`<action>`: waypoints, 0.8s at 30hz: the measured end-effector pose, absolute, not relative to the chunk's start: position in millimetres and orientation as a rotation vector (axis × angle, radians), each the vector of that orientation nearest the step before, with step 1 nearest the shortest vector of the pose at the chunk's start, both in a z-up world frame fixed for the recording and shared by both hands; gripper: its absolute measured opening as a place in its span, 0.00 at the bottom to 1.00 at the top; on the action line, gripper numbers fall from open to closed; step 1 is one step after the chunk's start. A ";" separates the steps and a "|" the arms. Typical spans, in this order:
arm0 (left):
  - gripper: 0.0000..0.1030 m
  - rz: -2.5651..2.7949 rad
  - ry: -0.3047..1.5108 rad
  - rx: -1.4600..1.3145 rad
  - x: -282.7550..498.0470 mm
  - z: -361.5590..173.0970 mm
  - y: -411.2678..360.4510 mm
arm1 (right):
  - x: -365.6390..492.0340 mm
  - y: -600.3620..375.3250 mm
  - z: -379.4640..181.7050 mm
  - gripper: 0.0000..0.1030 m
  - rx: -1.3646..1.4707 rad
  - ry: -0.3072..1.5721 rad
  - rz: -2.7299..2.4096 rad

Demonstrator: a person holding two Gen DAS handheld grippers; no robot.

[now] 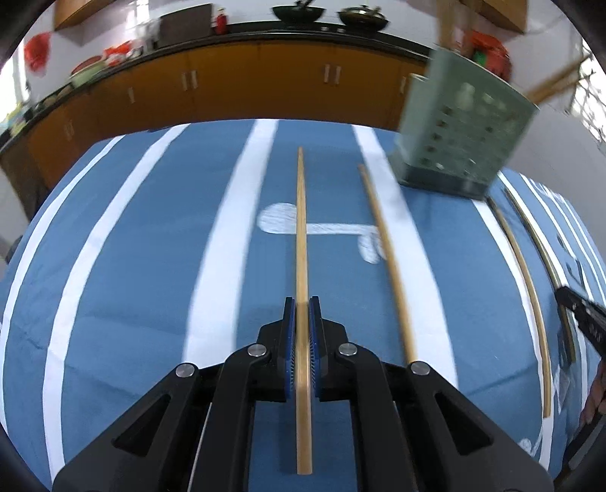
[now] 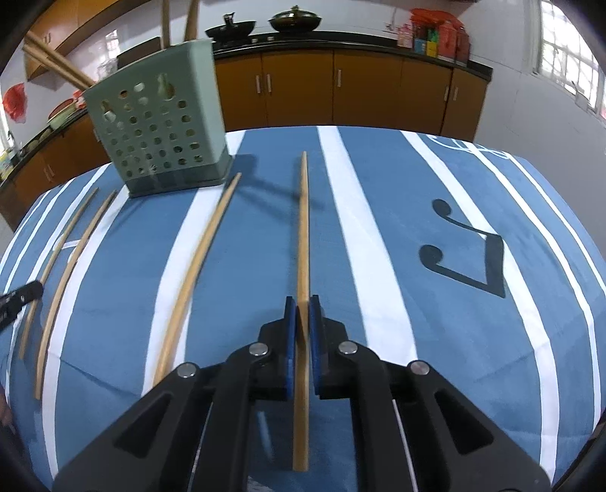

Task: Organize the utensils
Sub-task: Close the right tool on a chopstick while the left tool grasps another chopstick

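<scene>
My left gripper (image 1: 302,302) is shut on a wooden chopstick (image 1: 301,234) that points forward over the blue striped tablecloth (image 1: 132,265). My right gripper (image 2: 302,302) is shut on another wooden chopstick (image 2: 303,227). A green perforated utensil holder (image 1: 462,128) stands on the cloth at the far right of the left view and the far left of the right view (image 2: 159,125), with several chopsticks standing in it (image 2: 57,64). Loose chopsticks lie on the cloth (image 1: 386,261) (image 2: 193,276) (image 2: 72,272).
Orange kitchen cabinets (image 2: 341,87) with a dark counter and woks (image 2: 295,19) run behind the table. The other gripper's tip shows at the right edge of the left view (image 1: 583,318) and the left edge of the right view (image 2: 19,299).
</scene>
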State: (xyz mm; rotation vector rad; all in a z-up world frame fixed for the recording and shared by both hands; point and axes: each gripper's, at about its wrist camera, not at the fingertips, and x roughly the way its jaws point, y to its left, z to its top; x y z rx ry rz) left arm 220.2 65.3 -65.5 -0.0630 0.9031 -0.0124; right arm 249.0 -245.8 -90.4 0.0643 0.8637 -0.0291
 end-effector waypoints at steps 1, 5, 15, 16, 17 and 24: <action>0.07 -0.009 0.903 -0.074 221.7 -65.5 68.2 | 250.2 -244.9 -90.3 0.08 0.062 0.863 -0.024; 0.07 -0.014 0.893 -0.109 223.1 -66.3 74.3 | 256.2 -244.3 -90.2 0.08 0.058 0.864 -0.021; 0.08 -0.018 0.871 -0.119 222.6 -68.3 73.8 | 265.1 -245.3 -90.4 0.08 0.048 0.866 -0.020; 0.08 -0.020 0.871 -0.122 222.8 -68.3 74.3 | 263.4 -245.4 -90.5 0.08 0.051 0.866 -0.019; 0.08 -0.020 0.871 -0.123 222.9 -68.3 74.5 | 263.2 -245.7 -90.5 0.08 0.054 0.866 -0.019; 0.08 -0.019 0.871 -0.126 222.7 -68.2 75.3 | 263.4 -246.3 -90.3 0.09 0.067 0.867 -0.022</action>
